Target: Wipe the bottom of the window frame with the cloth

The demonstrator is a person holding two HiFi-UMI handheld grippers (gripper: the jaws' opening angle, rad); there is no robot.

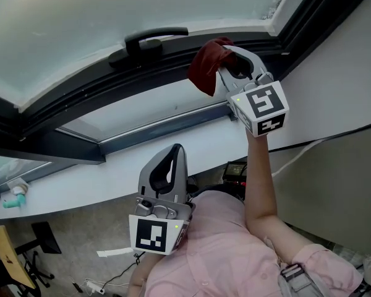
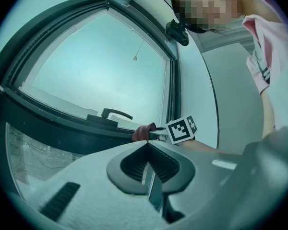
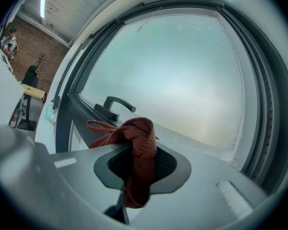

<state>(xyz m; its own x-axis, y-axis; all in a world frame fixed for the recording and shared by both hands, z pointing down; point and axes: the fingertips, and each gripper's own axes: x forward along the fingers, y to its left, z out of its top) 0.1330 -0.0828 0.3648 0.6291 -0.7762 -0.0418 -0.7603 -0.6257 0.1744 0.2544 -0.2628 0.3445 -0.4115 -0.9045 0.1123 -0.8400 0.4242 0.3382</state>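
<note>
While by the window frame [image 1: 80,101], cloth [image 1: 208,67] between right tongs [image 3: 135,152].

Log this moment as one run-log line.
right gripper: shut on cloth | cloth: by lower window frame, contact unclear | left gripper: shut, empty

frosted pane [image 1: 111,17] gave pale, even daylight inside a dark window frame [image 1: 49,113] with a black handle [image 1: 151,41]; white sill [image 1: 80,184] below, white wall [image 1: 340,73] at right, speckled grey floor [image 1: 74,246] with loose cables [image 1: 96,285] underneath.
</note>
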